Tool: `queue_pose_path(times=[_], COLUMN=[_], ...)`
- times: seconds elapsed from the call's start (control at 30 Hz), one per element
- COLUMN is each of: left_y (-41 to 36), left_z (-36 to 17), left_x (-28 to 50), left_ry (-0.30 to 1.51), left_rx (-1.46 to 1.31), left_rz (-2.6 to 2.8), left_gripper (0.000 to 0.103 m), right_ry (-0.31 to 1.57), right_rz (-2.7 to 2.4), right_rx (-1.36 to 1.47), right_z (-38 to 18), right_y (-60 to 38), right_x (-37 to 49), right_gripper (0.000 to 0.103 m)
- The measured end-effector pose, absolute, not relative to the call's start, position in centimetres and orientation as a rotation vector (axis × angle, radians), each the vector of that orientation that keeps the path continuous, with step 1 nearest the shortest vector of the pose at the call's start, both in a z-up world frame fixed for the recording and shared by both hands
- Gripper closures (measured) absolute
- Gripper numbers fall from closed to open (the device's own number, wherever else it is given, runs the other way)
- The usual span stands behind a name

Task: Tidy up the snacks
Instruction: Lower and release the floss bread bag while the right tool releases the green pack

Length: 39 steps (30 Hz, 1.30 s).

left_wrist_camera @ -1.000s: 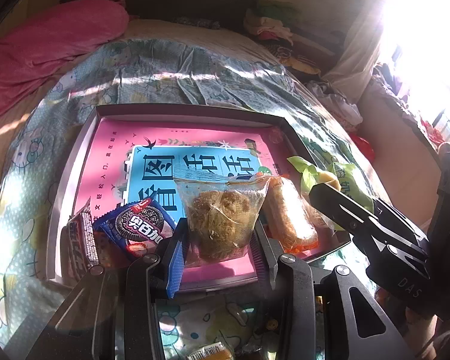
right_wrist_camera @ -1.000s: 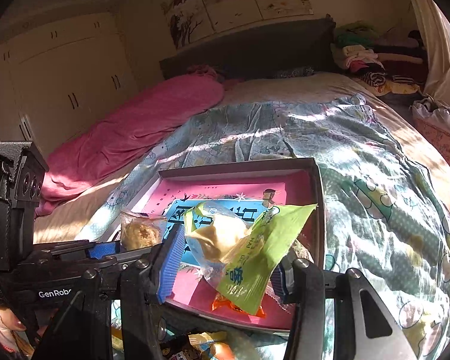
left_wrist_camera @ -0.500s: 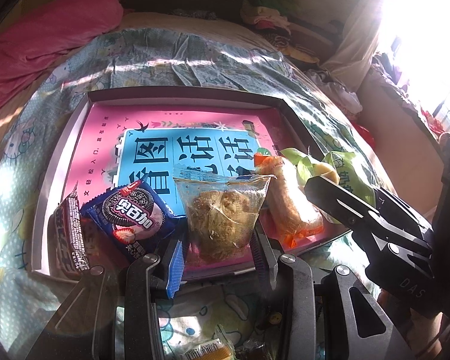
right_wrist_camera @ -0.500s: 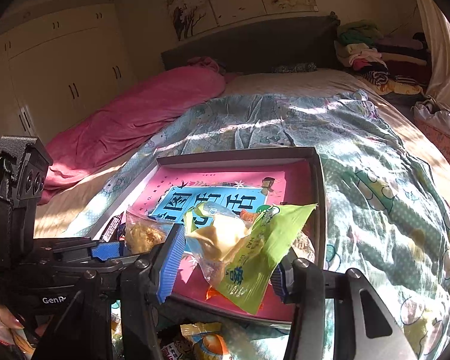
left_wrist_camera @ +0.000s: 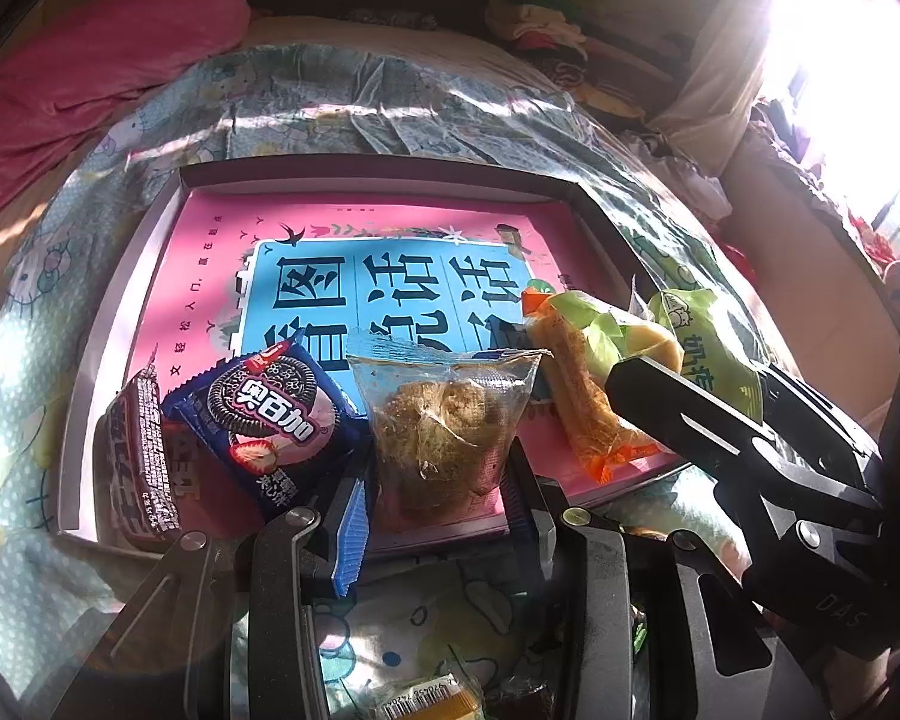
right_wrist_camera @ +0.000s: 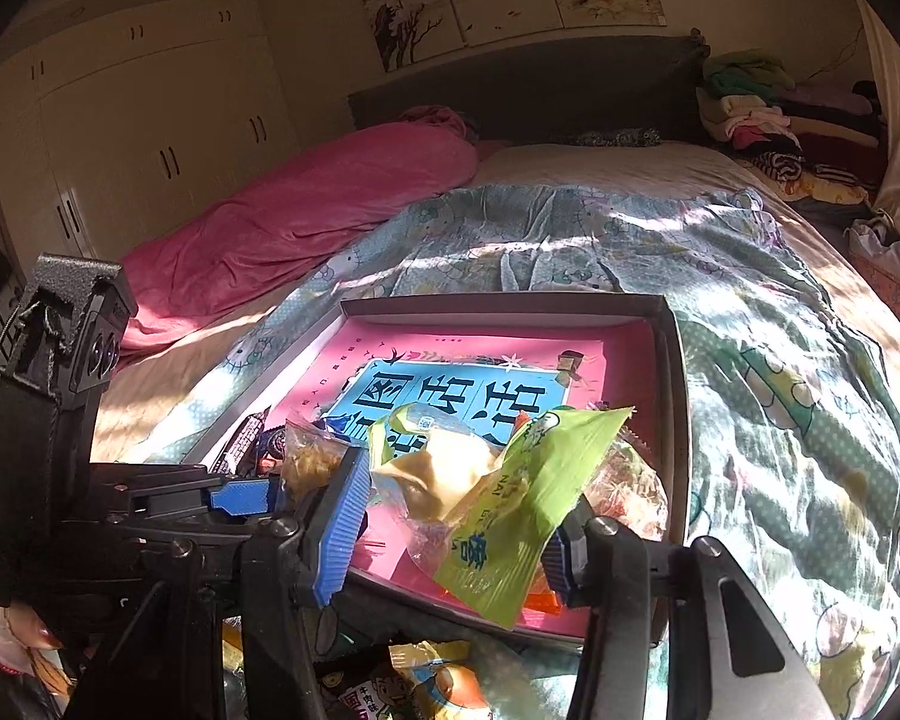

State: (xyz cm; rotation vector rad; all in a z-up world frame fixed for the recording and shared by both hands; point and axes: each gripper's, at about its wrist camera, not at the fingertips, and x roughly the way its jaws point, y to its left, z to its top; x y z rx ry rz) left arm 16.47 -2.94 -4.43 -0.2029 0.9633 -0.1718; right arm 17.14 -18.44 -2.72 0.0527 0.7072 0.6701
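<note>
1. The clear packet of brown snack [left_wrist_camera: 447, 420] hides its own lower end between the left gripper [left_wrist_camera: 435, 504] fingers.
2. The green packet [right_wrist_camera: 528, 498] covers the far pad of the right gripper [right_wrist_camera: 456, 531].
3. Just below the left gripper, a yellow-labelled packet [left_wrist_camera: 432, 705] is cut off by the picture's edge.
4. Under the right gripper, loose snack packets [right_wrist_camera: 402, 687] run off the bottom edge, their print mostly unreadable.
5. Beyond the right gripper's far side, the orange-wrapped snack [left_wrist_camera: 582, 402] is partly hidden.

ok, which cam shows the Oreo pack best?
Left wrist view. The blue Oreo pack lies face-up in the tray, label readable, only its near corner behind the left gripper. The right wrist view shows just a dark sliver of it behind the clear snack bag.
</note>
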Motion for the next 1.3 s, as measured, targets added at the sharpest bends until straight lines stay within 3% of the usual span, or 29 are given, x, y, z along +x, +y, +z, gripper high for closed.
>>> queue_pose_path(times=[1.3], left_y=[-2.6], left_z=[-4.4], left_x=[16.6], left_ry=[0.971], left_rx=[-0.175], left_rz=[-0.132], left_gripper=[0.061], right_ry=[0.738], right_rz=[0.656], right_rx=[-0.02], right_z=[-3.5], right_y=[-17.9], right_x=[16.8], right_gripper=[0.052])
